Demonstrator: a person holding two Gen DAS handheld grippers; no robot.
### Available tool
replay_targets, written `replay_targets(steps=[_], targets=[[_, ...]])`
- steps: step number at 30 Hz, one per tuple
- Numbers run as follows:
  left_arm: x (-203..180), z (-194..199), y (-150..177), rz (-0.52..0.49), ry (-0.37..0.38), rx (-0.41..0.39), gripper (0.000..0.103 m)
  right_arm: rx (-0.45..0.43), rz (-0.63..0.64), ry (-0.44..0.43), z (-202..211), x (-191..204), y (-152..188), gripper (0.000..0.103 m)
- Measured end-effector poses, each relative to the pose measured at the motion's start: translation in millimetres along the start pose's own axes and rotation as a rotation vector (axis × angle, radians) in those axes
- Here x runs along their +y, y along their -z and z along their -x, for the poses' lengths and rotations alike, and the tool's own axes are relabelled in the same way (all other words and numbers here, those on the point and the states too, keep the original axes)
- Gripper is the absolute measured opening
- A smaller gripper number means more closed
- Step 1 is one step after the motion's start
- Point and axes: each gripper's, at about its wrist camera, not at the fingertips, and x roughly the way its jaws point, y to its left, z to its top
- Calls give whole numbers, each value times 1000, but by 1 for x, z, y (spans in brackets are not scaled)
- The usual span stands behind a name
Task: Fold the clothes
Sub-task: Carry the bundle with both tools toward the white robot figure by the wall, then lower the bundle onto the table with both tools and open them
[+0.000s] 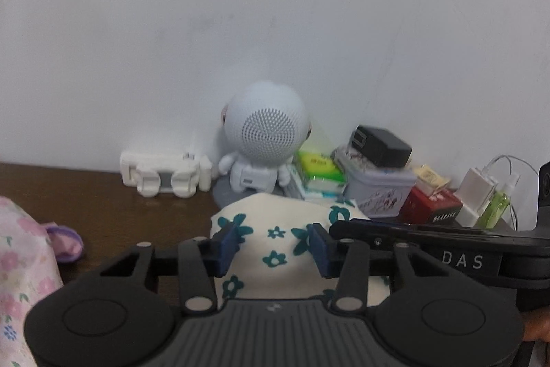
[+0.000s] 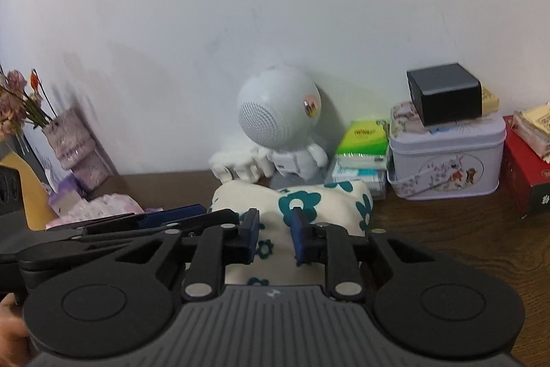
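A folded cream cloth with teal flowers (image 1: 275, 222) (image 2: 309, 198) lies bunched on the brown wooden table (image 1: 120, 212). My left gripper (image 1: 274, 248) hovers just over its near side. Its blue pads stand well apart and the cloth shows through the gap, with no pad visibly pressing on it. My right gripper (image 2: 275, 236) sits beside it over the same cloth. Its pads are closer together, a narrow gap stays between them, and nothing looks pinched. Each gripper appears side-on in the other's view. A pink floral garment (image 1: 20, 257) (image 2: 110, 205) lies to the left.
Against the white wall stand a white astronaut-shaped speaker (image 1: 264, 133), a white folding holder (image 1: 165, 174), tissue packs (image 2: 361, 140), a lilac tin (image 2: 447, 160) with a black block on it, and a red box (image 1: 429, 208). A vase of flowers (image 2: 75, 140) stands far left.
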Motion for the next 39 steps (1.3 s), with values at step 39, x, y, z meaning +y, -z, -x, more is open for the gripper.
replay_targets(steps=[39], targets=[[-6, 35, 16, -96, -42, 49, 61, 29, 145, 40, 29, 25, 16, 44]])
